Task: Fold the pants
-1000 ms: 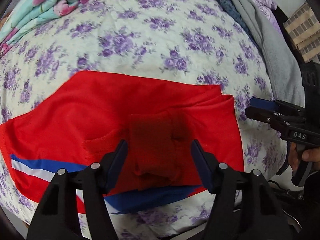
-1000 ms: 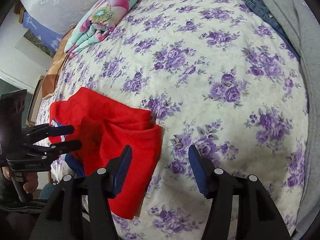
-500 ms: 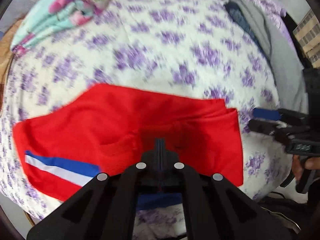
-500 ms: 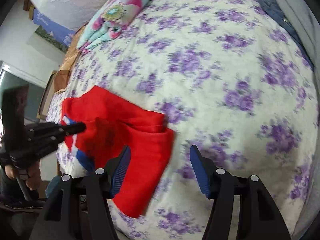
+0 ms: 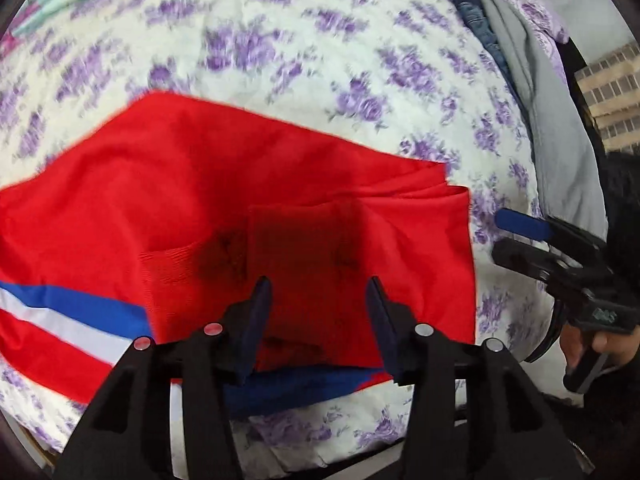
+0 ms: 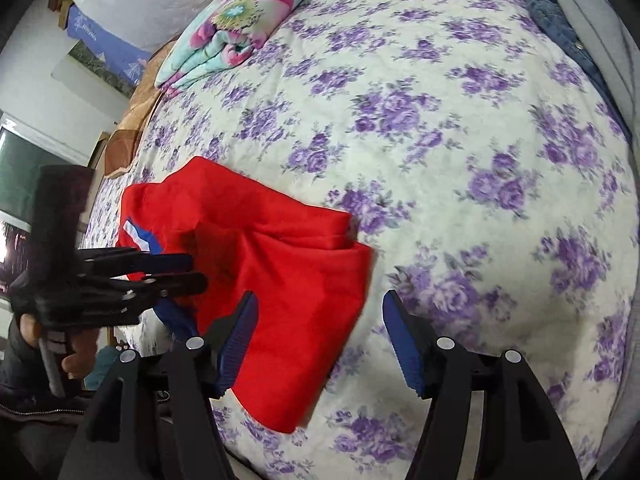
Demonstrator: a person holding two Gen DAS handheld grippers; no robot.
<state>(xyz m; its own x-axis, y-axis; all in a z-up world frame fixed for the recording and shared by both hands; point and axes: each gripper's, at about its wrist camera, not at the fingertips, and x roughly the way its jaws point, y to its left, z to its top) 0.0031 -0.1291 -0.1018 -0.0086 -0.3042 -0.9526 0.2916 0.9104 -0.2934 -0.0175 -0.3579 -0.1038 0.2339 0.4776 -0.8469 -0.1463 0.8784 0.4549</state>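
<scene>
The red pants (image 5: 248, 208) with a blue and white stripe lie folded on the flowered bedsheet (image 5: 280, 60); they also show in the right wrist view (image 6: 280, 264). My left gripper (image 5: 316, 312) is open, its fingers over the near middle of the pants, holding nothing. It shows at the left of the right wrist view (image 6: 192, 270). My right gripper (image 6: 318, 340) is open and empty over the right edge of the pants. In the left wrist view it (image 5: 516, 236) sits just right of the pants.
A folded turquoise and pink blanket (image 6: 236, 24) lies at the far left of the bed. Grey and dark blue clothes (image 5: 532, 92) lie along the right side. The near bed edge (image 5: 320, 452) runs just below the pants.
My left gripper was open, shut on the pants' near middle half a second ago, and has opened again. The right gripper stays open beside the pants' right edge.
</scene>
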